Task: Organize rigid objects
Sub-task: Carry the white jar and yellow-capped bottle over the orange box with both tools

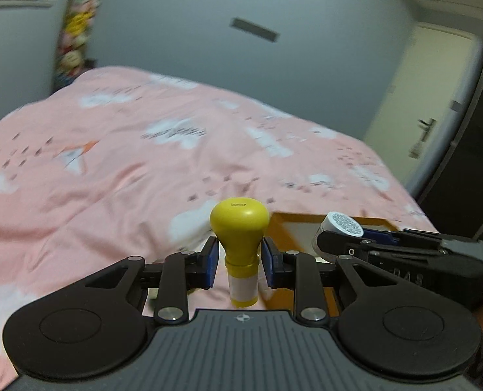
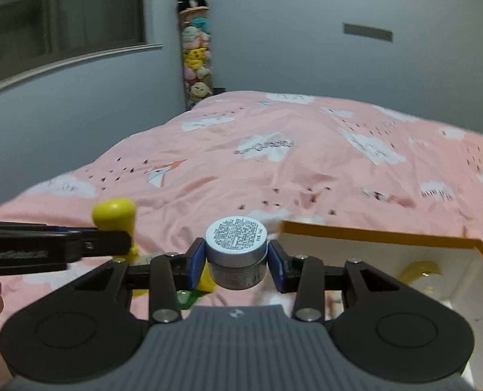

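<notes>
A: Differences between the two views?

B: From the left wrist: a cream door [image 1: 417,110] with a dark handle, beyond the far right corner of the pink bed [image 1: 143,163]. From the right wrist: a tall column of plush toys [image 2: 196,55] in the wall corner past the bed's far left edge, topped by a panda, plus a dark window [image 2: 62,16] further left. Also visible only there: the white inside of the orange-rimmed box [image 2: 381,238], with a blurred yellow shape in it, too smeared to name.

A: Counts?

B: Two hand-held grippers, one object in each. One yellow bulb-shaped item [image 1: 240,244], one small grey jar [image 2: 236,254] with a printed label on its upturned face. One box. Something yellow and green low behind the jar, mostly hidden, not identifiable.

A: Position of the things relative to the grippers?

B: Left hand-held gripper [image 1: 239,260] closed on the narrow neck of the yellow item, blue pads pressing both sides, rounded head standing above the fingers, white-and-yellow base hanging below. Held upright over the bed, just left of the box rim. Right hand-held gripper [image 2: 236,260] clamped on the jar, pads against its round wall, flat labelled face tipped toward the camera. Also held above the bed, just left of the box's near corner, not inside it.

A: The two grippers relative to the box?

B: Both on its left side, near each other; the jar-holding one nearer the box.
</notes>
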